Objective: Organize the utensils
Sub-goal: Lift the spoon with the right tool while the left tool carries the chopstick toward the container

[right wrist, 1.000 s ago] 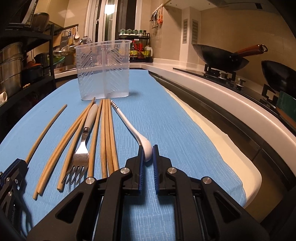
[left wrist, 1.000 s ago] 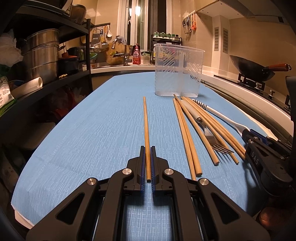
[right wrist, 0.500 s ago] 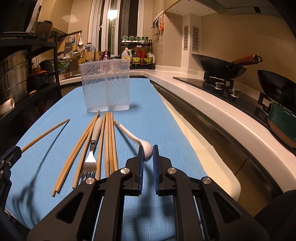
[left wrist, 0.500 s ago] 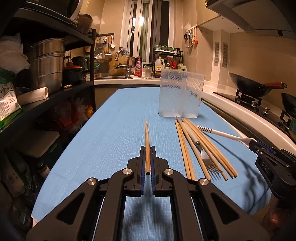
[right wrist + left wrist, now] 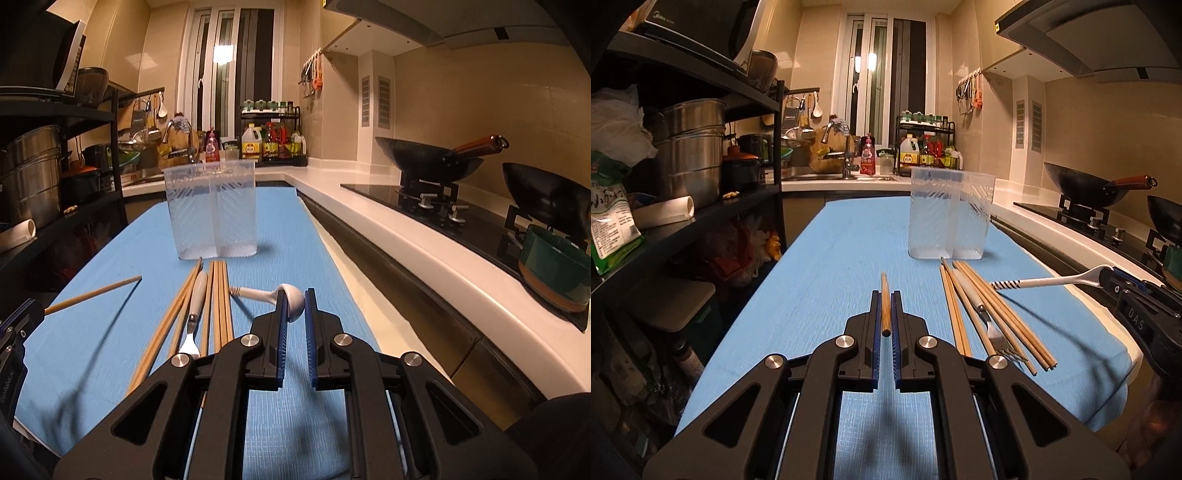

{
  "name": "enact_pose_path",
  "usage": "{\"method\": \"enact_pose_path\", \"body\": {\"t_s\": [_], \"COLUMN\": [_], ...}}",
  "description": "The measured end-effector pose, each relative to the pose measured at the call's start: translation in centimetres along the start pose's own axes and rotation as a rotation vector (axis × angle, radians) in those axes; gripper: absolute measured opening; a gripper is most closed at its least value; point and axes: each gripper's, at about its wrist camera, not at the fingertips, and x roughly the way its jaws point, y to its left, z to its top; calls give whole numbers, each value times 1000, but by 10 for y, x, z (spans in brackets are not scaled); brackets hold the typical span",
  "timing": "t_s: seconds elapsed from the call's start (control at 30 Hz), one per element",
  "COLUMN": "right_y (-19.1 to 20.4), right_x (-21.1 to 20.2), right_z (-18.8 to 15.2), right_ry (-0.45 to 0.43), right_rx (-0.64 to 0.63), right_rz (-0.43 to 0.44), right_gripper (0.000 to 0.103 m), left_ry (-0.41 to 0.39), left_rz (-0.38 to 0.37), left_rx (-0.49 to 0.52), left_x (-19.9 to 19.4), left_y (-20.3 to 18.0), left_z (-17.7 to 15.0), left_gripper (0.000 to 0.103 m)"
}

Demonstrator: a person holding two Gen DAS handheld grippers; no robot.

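Both lifted since earlier: left jaws clamp slim wooden chopstick, right jaws clamp glossy, seemingly ceramic spoon.

Warm, dim indoor light, glare from a bright lamp by the window, soft shadows on the blue cloth-covered surface, fisheye-bent edges.
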Motion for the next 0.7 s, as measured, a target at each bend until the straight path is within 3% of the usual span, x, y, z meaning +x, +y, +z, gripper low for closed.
{"method": "enact_pose_path", "body": {"t_s": [0.47,0.7], "right_y": [-3,0], "right_x": [-6,6], "right_z": [63,95], "right_ry": [-67,-91], "right_rx": [-69,-115], "right_rz": [57,87], "right_gripper": [9,8], "left_ry": [-118,-41], "left_rz": [-42,-80], "left_rx": [43,37], "left_x": [-17,11], "left_y": [-8,-6], "left_z": [63,110], "left_gripper": [5,5]}}
